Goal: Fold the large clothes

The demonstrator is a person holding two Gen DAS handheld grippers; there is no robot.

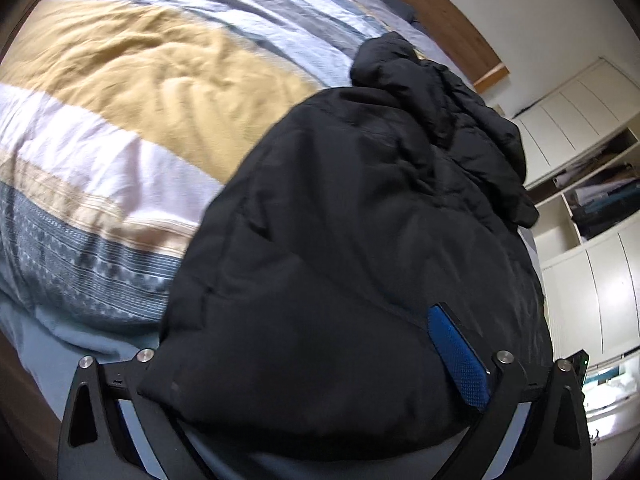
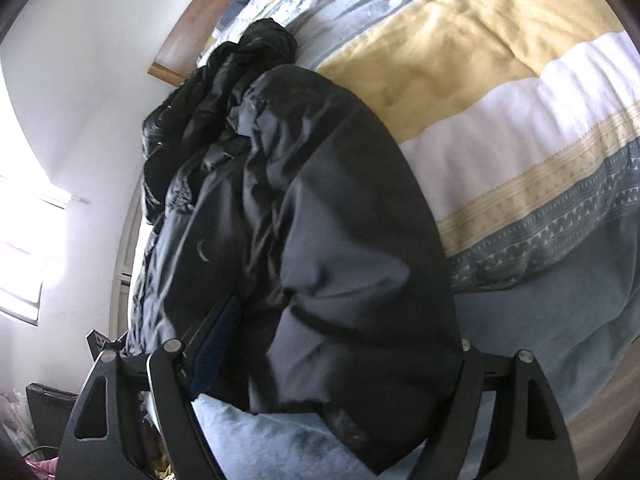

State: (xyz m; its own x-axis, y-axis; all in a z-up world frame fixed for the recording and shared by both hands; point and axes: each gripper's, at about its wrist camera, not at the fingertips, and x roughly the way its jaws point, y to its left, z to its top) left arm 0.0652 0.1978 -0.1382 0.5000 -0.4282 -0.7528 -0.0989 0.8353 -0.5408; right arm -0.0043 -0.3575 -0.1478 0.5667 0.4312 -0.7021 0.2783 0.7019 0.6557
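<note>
A black puffy jacket (image 1: 360, 220) lies bunched along the edge of the bed, with its hood or collar end far from me. My left gripper (image 1: 316, 320) sits at the jacket's near hem with its jaws wide apart. Its blue pad (image 1: 460, 360) shows on the right, while the other finger is hidden under the fabric. In the right wrist view the same jacket (image 2: 320, 200) fills the middle. My right gripper (image 2: 320, 308) is also spread wide around the hem, with a dark blue pad (image 2: 218, 340) showing on the left and the right finger covered. Jacket bulk fills both gaps.
A striped duvet (image 1: 140, 100) in yellow, white and blue-grey covers the bed (image 2: 500, 100). A wooden headboard (image 1: 460, 12) stands at the far end. White cupboards with open shelves (image 1: 592, 184) stand beside the bed. A bright window (image 2: 24, 240) is on the wall.
</note>
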